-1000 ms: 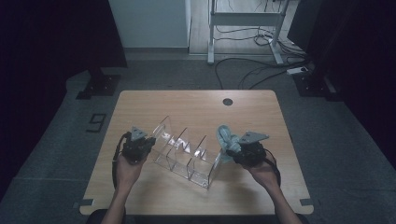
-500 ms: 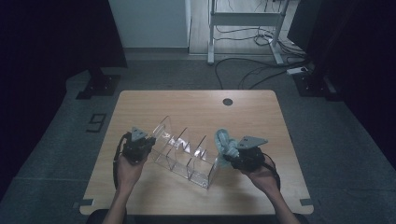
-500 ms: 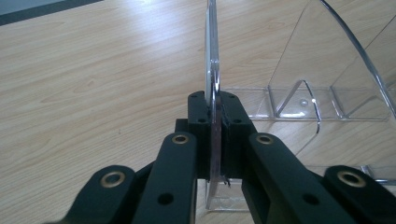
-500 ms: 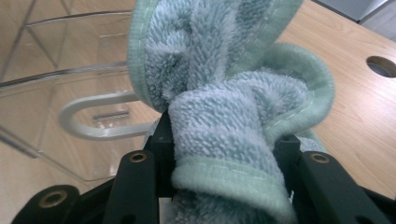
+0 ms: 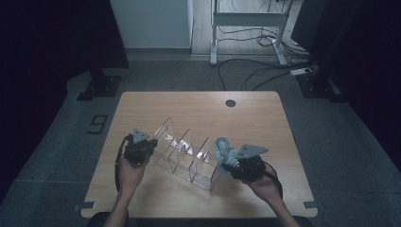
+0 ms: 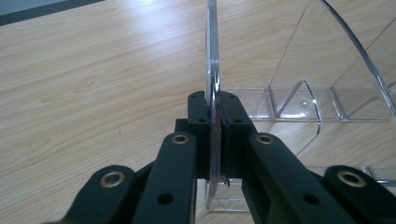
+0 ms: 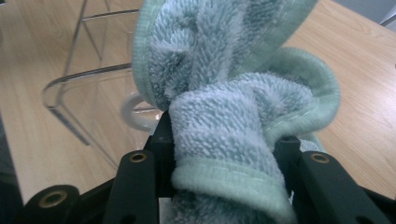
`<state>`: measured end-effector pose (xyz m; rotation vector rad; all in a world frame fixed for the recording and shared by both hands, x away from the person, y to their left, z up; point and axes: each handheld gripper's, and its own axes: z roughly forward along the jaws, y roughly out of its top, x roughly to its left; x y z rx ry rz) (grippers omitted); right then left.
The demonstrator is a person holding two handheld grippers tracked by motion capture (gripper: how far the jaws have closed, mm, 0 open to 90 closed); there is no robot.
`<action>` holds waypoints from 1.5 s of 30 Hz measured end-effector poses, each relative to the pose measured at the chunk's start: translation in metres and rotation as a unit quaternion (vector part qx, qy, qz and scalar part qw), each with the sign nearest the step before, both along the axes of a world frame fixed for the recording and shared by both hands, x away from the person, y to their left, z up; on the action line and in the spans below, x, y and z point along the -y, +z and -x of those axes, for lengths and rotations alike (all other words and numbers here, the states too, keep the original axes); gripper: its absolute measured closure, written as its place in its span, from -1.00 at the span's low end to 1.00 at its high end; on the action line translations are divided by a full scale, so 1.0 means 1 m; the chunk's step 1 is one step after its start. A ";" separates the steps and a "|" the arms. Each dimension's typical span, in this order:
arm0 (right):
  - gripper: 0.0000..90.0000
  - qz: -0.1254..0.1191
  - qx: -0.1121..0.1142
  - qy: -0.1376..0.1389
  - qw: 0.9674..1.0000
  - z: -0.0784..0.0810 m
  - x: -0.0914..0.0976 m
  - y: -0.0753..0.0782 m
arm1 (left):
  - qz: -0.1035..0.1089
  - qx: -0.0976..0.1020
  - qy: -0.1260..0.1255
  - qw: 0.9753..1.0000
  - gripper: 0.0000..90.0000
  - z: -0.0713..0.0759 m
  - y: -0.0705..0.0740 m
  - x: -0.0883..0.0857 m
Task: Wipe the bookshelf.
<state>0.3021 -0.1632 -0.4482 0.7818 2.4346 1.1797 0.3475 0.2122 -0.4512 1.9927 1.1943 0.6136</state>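
A clear acrylic organizer (image 5: 184, 153) with several compartments lies across the middle of the wooden table (image 5: 198, 109). My left gripper (image 5: 139, 147) is shut on the organizer's left end wall (image 6: 213, 84), whose thin clear edge runs up between the jaws. My right gripper (image 5: 235, 163) is shut on a bunched light-green terry towel (image 5: 222, 150), held against the organizer's right end. In the right gripper view the towel (image 7: 224, 93) bulges out between the jaws, with the organizer's curved clear wall (image 7: 79, 79) just behind it.
A round cable hole (image 5: 230, 102) is set near the table's far edge. Beyond the table are a white desk frame (image 5: 246, 28) and cables on the grey floor. A dark stand base (image 5: 99, 85) sits at the far left.
My right gripper has moved left and slightly nearer with the towel, closing in on the organizer's right end. The left gripper has stayed put on the end wall.
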 end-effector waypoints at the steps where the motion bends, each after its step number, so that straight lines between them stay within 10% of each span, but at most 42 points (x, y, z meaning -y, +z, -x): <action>1: 0.24 -0.001 -0.001 0.002 1.000 0.001 -0.001 0.000 | -0.001 0.000 0.001 1.000 0.90 0.000 0.000 0.000; 24: 0.23 0.003 -0.016 0.053 0.998 0.042 -0.021 -0.005 | -0.004 -0.001 0.003 1.000 0.88 0.000 0.000 0.001; 45: 0.23 0.029 -0.038 0.068 0.997 0.044 -0.029 -0.021 | -0.002 0.000 0.004 1.000 0.88 0.000 -0.001 0.001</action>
